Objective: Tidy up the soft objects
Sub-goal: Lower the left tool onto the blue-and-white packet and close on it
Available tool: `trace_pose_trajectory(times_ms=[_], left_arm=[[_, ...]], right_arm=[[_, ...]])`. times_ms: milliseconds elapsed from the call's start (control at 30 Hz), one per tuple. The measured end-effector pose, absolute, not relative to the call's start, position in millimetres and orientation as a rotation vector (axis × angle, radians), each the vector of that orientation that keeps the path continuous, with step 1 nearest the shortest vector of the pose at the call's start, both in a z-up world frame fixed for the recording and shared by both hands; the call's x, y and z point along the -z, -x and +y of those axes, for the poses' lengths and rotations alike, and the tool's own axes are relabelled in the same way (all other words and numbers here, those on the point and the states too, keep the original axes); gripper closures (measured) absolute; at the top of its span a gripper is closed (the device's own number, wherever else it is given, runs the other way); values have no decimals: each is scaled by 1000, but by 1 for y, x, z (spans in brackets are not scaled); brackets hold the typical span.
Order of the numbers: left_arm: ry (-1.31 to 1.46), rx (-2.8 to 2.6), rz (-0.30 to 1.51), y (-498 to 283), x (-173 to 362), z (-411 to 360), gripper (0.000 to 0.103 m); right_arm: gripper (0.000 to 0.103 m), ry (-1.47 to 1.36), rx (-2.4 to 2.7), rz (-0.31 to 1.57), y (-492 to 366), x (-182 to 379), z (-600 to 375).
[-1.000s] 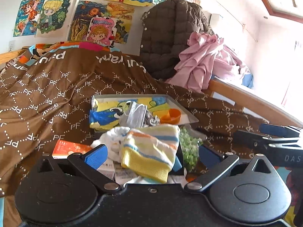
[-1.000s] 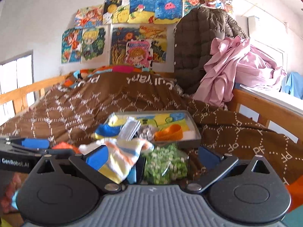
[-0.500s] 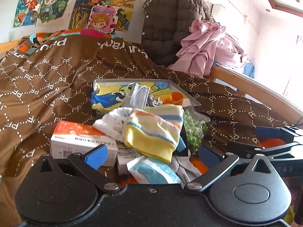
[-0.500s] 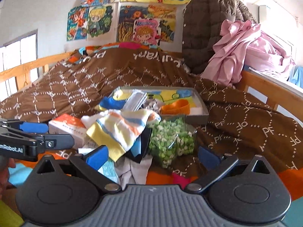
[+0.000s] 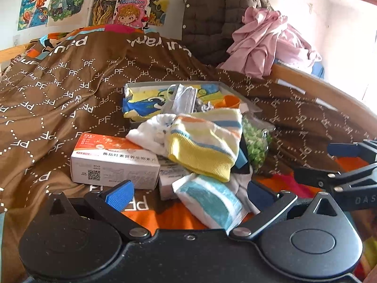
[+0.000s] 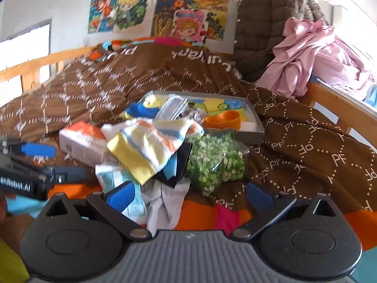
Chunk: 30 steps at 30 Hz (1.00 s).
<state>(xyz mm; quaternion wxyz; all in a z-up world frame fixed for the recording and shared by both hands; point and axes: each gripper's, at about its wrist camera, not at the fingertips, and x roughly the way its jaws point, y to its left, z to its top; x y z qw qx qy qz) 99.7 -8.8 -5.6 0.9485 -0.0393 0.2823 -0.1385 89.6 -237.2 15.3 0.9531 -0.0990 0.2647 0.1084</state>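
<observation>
a bedroom: quilted bed [image 5: 70, 89], cartoon posters [image 6: 188, 21].

Your right gripper [image 6: 188, 194] stood open over the pile: striped sock [image 6: 150, 146] on top, white box [image 6: 81, 141] left of it, bag of green bits [image 6: 215, 162] right, grey tray [image 6: 255, 127] behind. Your left gripper [image 6: 35, 162] showed at left.

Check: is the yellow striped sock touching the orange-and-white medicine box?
Cannot tell. In the left wrist view the yellow striped sock overlaps the white cloth lying on the medicine box; direct sock-to-box contact is hidden. The right wrist view is blurred.
</observation>
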Motion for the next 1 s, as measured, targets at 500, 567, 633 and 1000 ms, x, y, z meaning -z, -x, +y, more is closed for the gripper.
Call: trace_pose_trajectory(times_ms=[500,567,633,1000], left_arm=[[82,330,638,-115,27,-3,1],[83,343,644,-118,29,-4,1],[86,357,652,-121,31,-6,1],[227,439,787,-151,54,-13,1]], right_arm=[[0,428,-330,625,-91,19,-221],[0,447,-332,631,-97,26,-223],[0,453,-338,647,-104,32,-225],[0,331,-314,750,-133,51,-244]])
